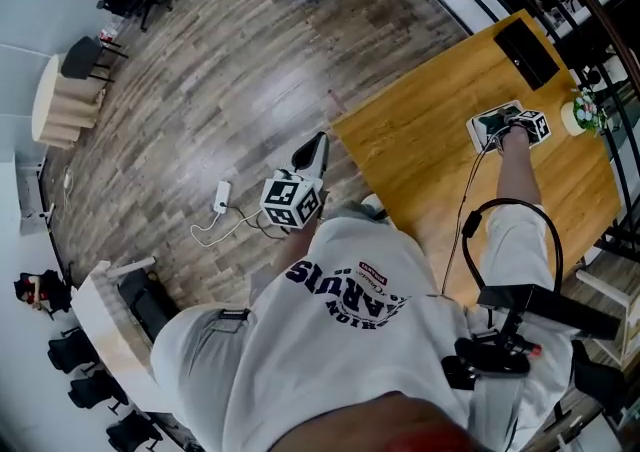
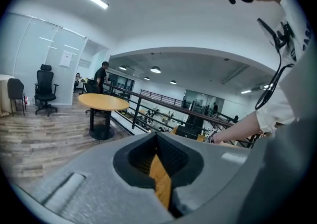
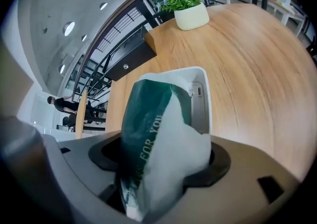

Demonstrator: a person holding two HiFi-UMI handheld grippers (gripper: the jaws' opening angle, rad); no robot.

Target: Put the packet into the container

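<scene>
While the right gripper (image 1: 512,130) clamps the packet (image 3: 158,134) with the container (image 3: 200,104) directly ahead, the left gripper (image 1: 312,155) hangs closed, well apart.

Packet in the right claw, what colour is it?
The packet is dark green and white, with pale lettering. The right gripper view shows it best.

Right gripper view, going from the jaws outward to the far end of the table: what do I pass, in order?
packet clamped in the right gripper → white container on the wooden table → flower pot toward the far edge.
</scene>
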